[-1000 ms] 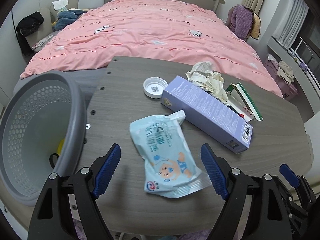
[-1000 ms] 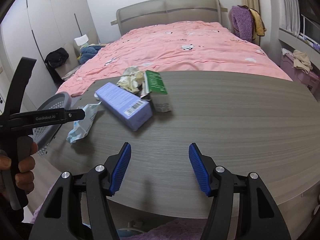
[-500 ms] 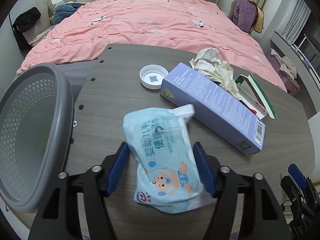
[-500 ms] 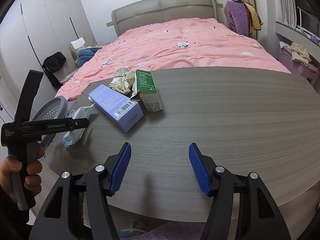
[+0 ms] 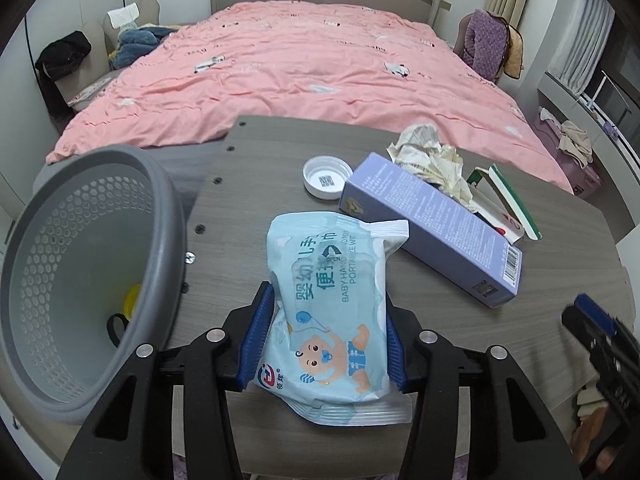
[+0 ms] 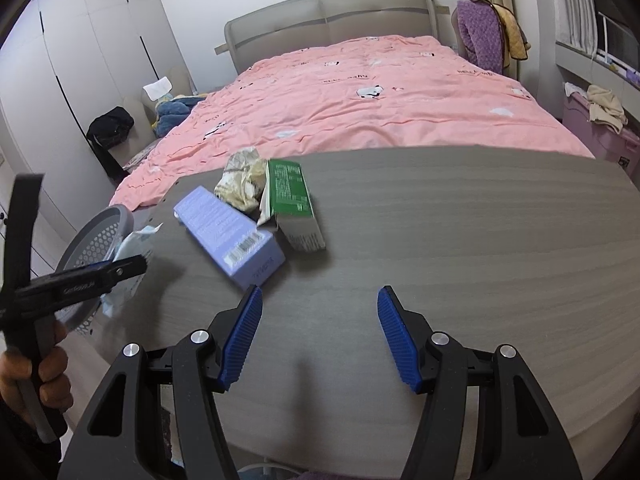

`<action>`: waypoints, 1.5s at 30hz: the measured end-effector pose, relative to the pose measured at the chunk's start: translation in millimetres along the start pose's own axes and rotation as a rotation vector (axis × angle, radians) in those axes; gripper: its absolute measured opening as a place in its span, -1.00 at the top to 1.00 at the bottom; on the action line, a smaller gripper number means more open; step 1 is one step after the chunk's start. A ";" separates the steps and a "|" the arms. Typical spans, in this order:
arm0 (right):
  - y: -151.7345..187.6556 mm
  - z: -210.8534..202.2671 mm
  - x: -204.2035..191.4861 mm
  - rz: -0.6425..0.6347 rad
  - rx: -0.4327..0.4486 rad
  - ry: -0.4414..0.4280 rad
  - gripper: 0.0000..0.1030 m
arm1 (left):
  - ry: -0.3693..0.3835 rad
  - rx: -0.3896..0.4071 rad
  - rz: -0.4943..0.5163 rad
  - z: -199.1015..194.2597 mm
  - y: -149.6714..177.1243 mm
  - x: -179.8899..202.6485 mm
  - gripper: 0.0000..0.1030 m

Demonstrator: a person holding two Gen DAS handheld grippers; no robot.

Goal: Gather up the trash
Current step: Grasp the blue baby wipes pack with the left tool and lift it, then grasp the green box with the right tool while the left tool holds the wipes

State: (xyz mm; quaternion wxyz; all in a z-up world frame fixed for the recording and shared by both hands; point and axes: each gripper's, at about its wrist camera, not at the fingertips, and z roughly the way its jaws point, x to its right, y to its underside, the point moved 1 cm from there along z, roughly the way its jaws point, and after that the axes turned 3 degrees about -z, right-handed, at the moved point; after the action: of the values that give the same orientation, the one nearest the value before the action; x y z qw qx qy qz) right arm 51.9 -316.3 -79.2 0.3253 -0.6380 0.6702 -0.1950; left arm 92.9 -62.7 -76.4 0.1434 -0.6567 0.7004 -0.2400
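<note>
My left gripper (image 5: 326, 334) is shut on a light blue baby-wipes pack (image 5: 332, 304), held just above the grey table (image 5: 248, 176). The grey perforated trash basket (image 5: 72, 264) stands at the table's left edge, beside the pack. On the table lie a purple box (image 5: 432, 224), a white cap (image 5: 327, 177), crumpled paper (image 5: 432, 160) and a green-and-white box (image 5: 508, 208). My right gripper (image 6: 320, 334) is open and empty over the table's near edge; the purple box (image 6: 232, 232) and green box (image 6: 292, 204) lie ahead to its left.
A bed with a pink cover (image 5: 304, 68) lies behind the table. A chair with purple cloth (image 6: 480, 36) stands at the bed's right. The basket (image 6: 96, 240) holds a yellow and a black item (image 5: 124, 312). The right half of the table (image 6: 480, 220) is bare.
My left gripper moved forward over the wipes pack, closed on it and lifted it a little. The right gripper stayed open and shifted slightly.
</note>
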 end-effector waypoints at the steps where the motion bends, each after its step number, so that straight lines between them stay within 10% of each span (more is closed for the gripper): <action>1: -6.7 2.3 -0.1 -0.004 0.006 -0.002 -0.15 | -0.002 0.010 0.002 -3.2 -1.4 -0.6 0.06; 21: -64.7 72.2 -10.6 -0.039 -0.082 -0.027 -0.14 | 0.023 0.070 -0.006 -27.2 1.5 -13.7 0.06; 30: -63.5 81.8 -5.6 -0.037 -0.122 -0.030 0.29 | 0.029 0.067 -0.004 -26.6 3.7 -11.9 0.06; 45: -51.8 54.6 10.9 -0.031 -0.075 0.043 0.45 | 0.033 0.070 0.005 -29.4 4.0 -9.2 0.06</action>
State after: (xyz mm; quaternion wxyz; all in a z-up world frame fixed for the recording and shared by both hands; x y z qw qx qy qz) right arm 127.3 -324.3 -85.1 0.2837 -0.6556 0.6740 -0.1884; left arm 75.2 -49.2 -54.8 0.1552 -0.6456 0.6954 -0.2748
